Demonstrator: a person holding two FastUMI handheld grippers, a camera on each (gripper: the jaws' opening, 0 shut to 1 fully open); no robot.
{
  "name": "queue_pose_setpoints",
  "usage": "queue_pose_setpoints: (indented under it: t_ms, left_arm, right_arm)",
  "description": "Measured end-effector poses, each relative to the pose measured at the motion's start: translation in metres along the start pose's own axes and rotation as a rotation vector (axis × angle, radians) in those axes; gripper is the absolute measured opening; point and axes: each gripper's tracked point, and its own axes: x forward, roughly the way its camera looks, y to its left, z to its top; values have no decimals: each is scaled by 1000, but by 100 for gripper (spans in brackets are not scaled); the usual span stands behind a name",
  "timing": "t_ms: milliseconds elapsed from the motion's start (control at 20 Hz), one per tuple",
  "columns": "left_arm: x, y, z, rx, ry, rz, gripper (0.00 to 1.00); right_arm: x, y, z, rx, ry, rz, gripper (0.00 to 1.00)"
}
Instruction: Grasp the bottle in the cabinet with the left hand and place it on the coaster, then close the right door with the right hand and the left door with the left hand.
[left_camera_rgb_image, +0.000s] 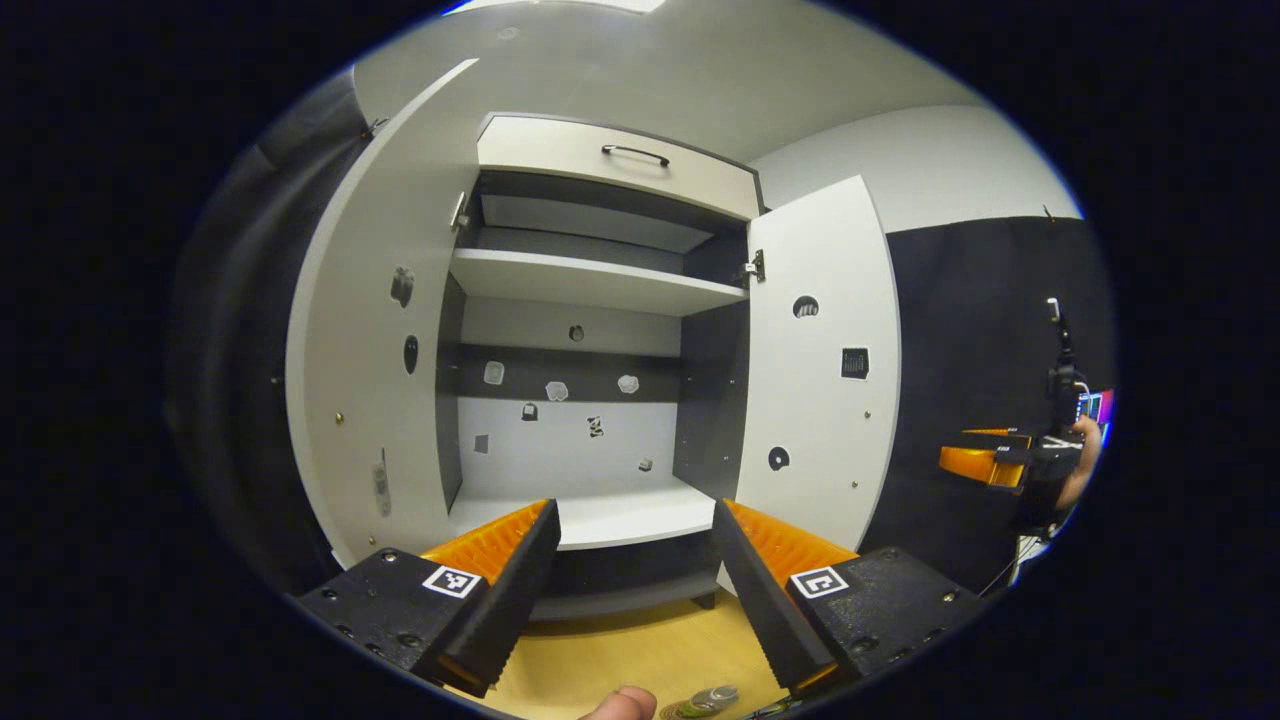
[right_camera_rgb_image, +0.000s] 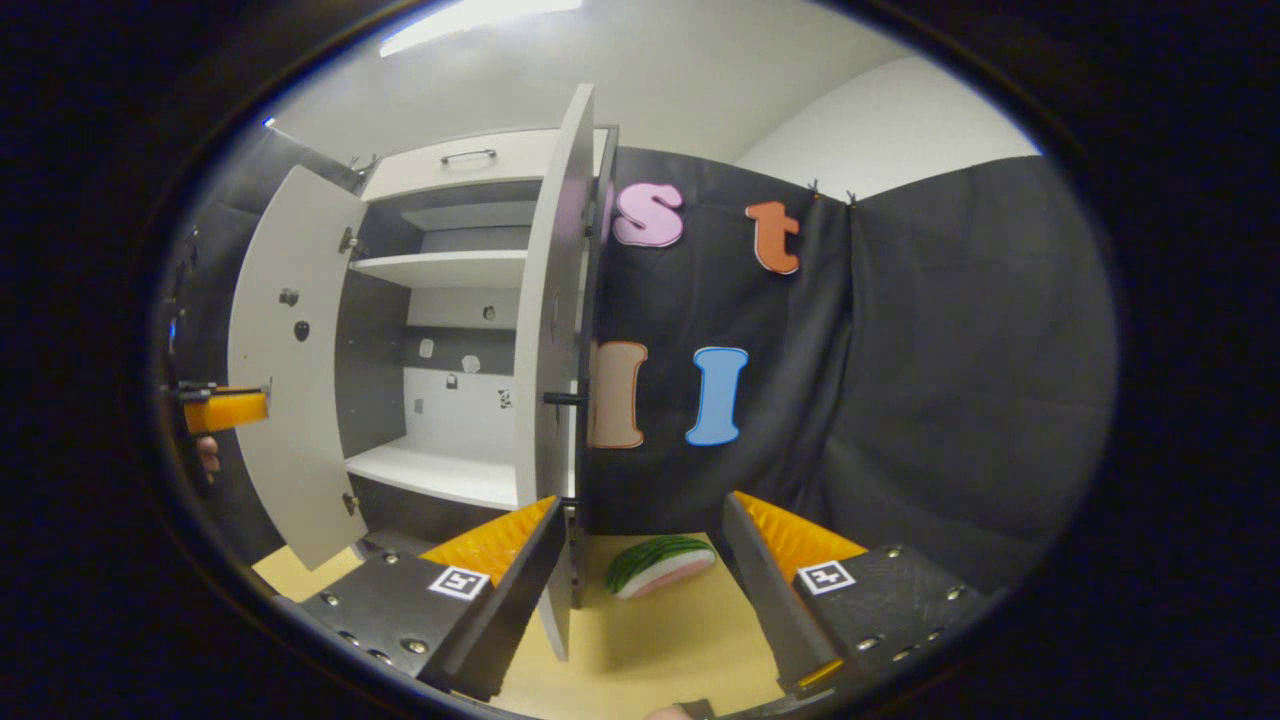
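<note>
Both sets of fingers spread wide, empty: left gripper facing the cabinet, right gripper beside the right door. Bottle apparently placed already, bottom centre on the counter. Farther back, shelves bare, left door and right door open; closing left to do.

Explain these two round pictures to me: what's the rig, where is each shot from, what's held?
No robot arm here: a person carries a two-finger gripper in each hand, and a fisheye camera rides on each one.

The left gripper view looks past the left gripper into a cabinet with both doors open; its shelves look bare. A bottle shows at the bottom edge on the wooden surface.

The right gripper view looks past the right gripper at the edge of the right door. A watermelon-slice toy lies on the surface between its fingers, untouched.

Both grippers are open and hold nothing.
</note>
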Motion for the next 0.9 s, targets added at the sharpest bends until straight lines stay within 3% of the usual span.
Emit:
queue_pose_setpoints:
  t_ms: [150, 200, 250, 350, 500, 700, 750, 800, 850, 900]
  left_arm:
    - [-17, 8, 3, 20, 31, 48, 96]
    - [-24, 9, 4, 27, 36, 62, 96]
    - [-30, 11, 6, 32, 35, 75, 93]
    - [-43, 10, 8, 45, 30, 83, 97]
    - [-63, 14, 1, 88, 46, 116, 96]
    - [-90, 15, -12, 83, 91, 160, 96]
    - [-97, 17, -14, 77, 93, 173, 94]
    - [-103, 18, -15, 73, 89, 182, 96]
    - [-109, 20, -18, 71, 87, 190, 96]
    - [-114, 24, -20, 67, 92, 202, 96]
  right_arm:
    - [26, -15, -7, 17, 5, 36, 99]
    - [35, -18, -8, 28, 11, 45, 94]
    - [44, -23, -11, 20, 13, 47, 96]
    - [65, -36, -8, 2, -5, 27, 96]
    - [90, -32, -7, 29, -17, 65, 96]
    - [109, 3, -9, 63, -23, 217, 96]
    - [109, 4, -10, 50, -21, 209, 96]
    - [109, 4, -8, 40, -33, 201, 89]
    - [108, 5, -7, 43, -47, 188, 92]
    - [107, 5, -9, 54, -41, 174, 88]
